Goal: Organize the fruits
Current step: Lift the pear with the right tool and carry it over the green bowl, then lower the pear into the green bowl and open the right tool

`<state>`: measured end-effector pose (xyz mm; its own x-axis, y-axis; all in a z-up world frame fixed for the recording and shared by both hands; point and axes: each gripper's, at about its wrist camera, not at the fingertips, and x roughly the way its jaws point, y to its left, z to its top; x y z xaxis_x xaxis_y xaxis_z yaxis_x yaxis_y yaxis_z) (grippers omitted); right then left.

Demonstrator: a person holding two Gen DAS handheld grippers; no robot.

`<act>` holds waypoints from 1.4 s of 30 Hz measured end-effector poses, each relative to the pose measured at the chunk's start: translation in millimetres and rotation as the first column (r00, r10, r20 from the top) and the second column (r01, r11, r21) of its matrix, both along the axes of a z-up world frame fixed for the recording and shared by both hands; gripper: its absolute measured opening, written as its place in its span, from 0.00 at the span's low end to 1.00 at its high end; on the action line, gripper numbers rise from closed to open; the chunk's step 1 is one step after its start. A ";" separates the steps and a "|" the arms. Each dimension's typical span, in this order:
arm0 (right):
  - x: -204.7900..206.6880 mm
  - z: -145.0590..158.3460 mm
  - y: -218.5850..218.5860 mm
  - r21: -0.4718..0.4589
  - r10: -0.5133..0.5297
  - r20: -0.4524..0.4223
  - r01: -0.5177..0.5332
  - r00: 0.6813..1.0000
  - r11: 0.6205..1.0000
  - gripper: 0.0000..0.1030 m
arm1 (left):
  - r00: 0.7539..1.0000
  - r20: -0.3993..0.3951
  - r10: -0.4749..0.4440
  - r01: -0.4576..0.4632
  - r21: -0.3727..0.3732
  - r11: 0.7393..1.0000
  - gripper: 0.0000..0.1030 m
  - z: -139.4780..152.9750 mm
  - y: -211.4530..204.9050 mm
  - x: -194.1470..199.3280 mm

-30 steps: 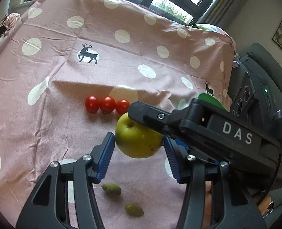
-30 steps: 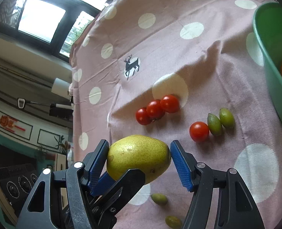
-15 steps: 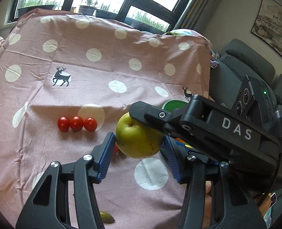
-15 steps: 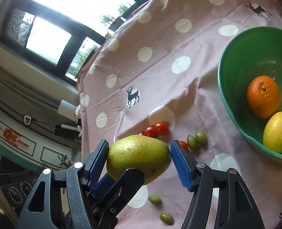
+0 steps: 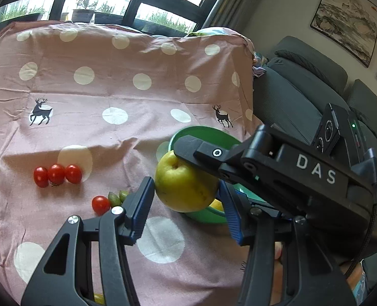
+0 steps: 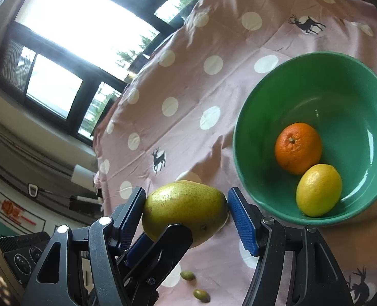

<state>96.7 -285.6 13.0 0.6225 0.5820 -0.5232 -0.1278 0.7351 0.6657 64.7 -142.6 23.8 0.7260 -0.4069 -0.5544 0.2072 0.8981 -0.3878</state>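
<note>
A yellow-green pear [image 5: 185, 186] [image 6: 184, 210] is held in the air between both grippers. My left gripper [image 5: 185, 207] and my right gripper [image 6: 188, 214] are each shut on it, their fingers crossed around it. The pear hangs beside the near left rim of a green bowl [image 6: 252, 102] [image 5: 201, 132], which holds an orange [image 6: 298, 148] and a lemon [image 6: 318, 190]. Three cherry tomatoes [image 5: 57, 174] lie in a row on the pink dotted cloth, with one more tomato [image 5: 100, 204] and two green olives [image 5: 117, 197] nearer.
Two more olives [image 6: 193, 284] lie on the cloth below the right gripper. The cloth [image 5: 111, 89] covers the whole table. A grey sofa [image 5: 303, 81] stands past the table's right edge. Windows are behind the table.
Both grippers have carried the pear up and to the right, from above the tomatoes to beside the green bowl. The grip on the pear is unchanged.
</note>
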 end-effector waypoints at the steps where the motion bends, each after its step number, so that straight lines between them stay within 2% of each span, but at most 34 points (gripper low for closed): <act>1: 0.0 -0.2 -3.8 0.000 -0.010 -0.002 0.010 1.000 1.000 0.66 | 1.000 -0.001 -0.014 0.014 0.000 1.000 0.51 -0.8 -3.6 2.8; 12: 4.7 -7.5 -43.5 0.020 -0.143 -0.030 0.143 0.989 0.989 0.66 | 0.992 -0.022 -0.124 0.124 -0.004 0.992 0.51 -10.2 -38.2 23.4; 21: 4.5 -9.9 -65.2 -0.016 -0.229 -0.041 0.229 0.973 0.973 0.66 | 0.980 -0.032 -0.198 0.195 -0.060 0.979 0.51 -19.8 -54.2 34.2; 38: 7.2 -18.9 -80.4 -0.079 -0.329 -0.087 0.323 0.940 0.943 0.66 | 0.967 -0.089 -0.238 0.222 -0.161 0.962 0.49 -40.1 -63.9 46.7; 42: 7.1 -17.0 -76.2 -0.153 -0.370 -0.068 0.357 0.927 0.922 0.66 | 0.973 -0.080 -0.216 0.205 -0.126 0.971 0.45 -39.0 -64.6 44.8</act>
<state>103.7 -361.9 -4.0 0.7221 0.2450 -0.6470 0.2229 0.8029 0.5528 109.5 -207.2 -15.2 0.5653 -0.6104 -0.5548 0.3452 0.7859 -0.5130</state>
